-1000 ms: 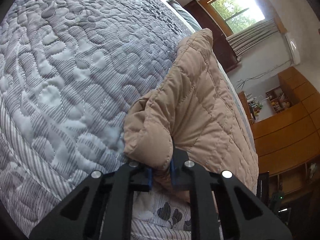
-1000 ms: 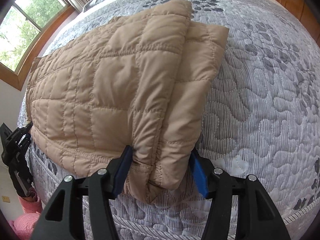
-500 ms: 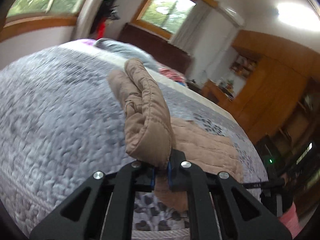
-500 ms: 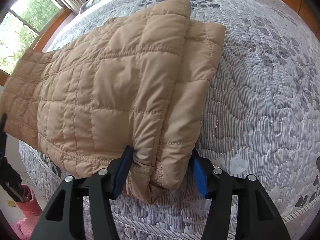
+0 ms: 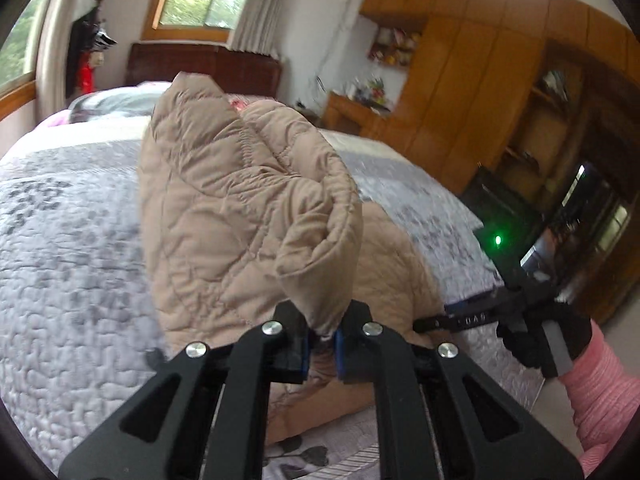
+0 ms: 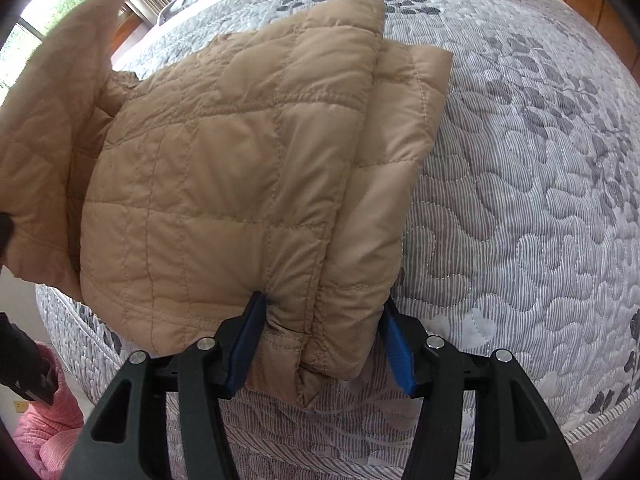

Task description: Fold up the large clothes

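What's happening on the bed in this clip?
A person with a gripper in each hand is folding a tan quilted jacket on a grey quilted bedspread. The left gripper is shut on one end of the jacket and holds it raised above the bed. The right gripper is open, its blue-padded fingers straddling the folded edge at the bed's near side, which lies flat. The fold is not yet laid down.
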{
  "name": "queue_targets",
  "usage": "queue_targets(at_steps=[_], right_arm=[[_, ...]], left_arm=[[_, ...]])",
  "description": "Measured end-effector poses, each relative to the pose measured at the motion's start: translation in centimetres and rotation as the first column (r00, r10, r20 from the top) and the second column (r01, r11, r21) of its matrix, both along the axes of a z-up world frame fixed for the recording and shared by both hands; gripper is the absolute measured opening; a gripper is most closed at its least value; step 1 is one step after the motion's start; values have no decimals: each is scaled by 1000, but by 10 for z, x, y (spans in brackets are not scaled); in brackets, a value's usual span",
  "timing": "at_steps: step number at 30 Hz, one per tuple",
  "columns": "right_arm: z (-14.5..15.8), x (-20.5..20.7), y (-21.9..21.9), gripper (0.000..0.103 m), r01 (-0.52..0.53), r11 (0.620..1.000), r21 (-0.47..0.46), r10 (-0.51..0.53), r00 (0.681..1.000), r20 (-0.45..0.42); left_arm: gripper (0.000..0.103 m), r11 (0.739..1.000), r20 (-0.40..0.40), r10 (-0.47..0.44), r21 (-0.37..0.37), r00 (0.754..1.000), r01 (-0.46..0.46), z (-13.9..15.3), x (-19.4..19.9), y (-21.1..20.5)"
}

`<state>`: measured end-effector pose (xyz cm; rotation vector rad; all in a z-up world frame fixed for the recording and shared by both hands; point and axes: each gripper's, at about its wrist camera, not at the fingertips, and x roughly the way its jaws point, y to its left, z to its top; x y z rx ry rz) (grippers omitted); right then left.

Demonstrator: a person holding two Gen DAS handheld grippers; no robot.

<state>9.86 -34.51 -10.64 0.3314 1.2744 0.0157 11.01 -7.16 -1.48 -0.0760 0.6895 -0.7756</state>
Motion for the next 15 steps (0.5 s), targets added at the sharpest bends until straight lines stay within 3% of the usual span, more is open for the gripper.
queue_targets(at_steps=[7,15], right_arm=[[-1,0,0,57,-1,1000,0,1,1000,0],[0,0,0,58,1,1000,-5,-1,1000,5]], left_arm=[[7,993,-112,-93,65,989,101,-41,11,-36],[8,990,-190,-85,96,978,104,-69,22,-48]])
